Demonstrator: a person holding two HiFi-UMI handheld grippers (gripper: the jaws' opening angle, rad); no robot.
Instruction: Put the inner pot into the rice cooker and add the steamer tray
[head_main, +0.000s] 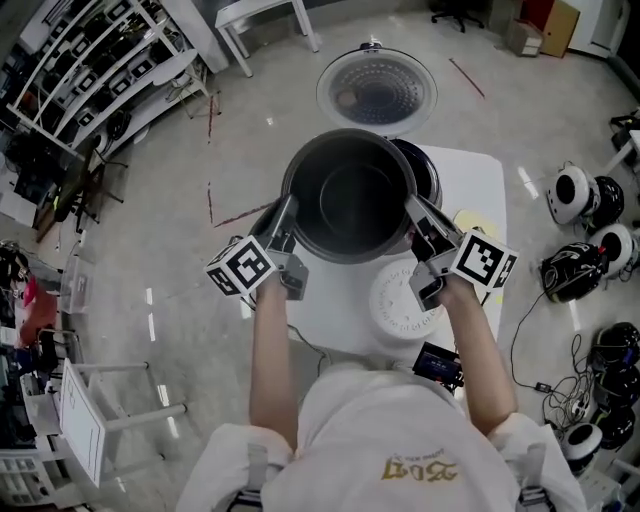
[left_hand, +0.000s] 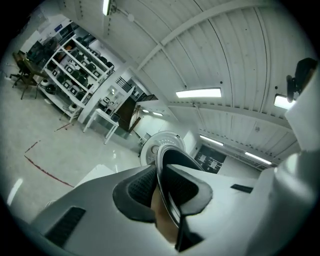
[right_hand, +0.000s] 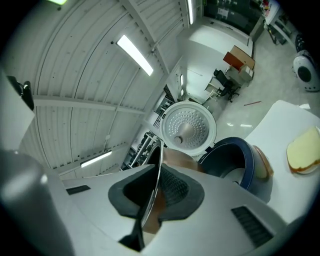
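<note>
two hand-held grippers (head_main: 289, 212) (head_main: 413, 207) pinch inner pot (head_main: 350, 195), rice cooker (head_main: 428, 172) mostly hidden

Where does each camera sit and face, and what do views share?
Head view: on the head, facing steeply down at pot, cooker; both forearms show.
Left gripper view: on the left hand-held gripper, facing along jaws clamping the pot's rim.
Right gripper view: on the right hand-held gripper, likewise; cooker beyond.
All share: pot, open lid.

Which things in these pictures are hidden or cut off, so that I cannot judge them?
- Rice cooker inside: head view, the held inner pot covers most.
- Steamer tray: head view, partly behind the right gripper.
- Yellow thing: right gripper view, at the edge, too unclear to name.
</note>
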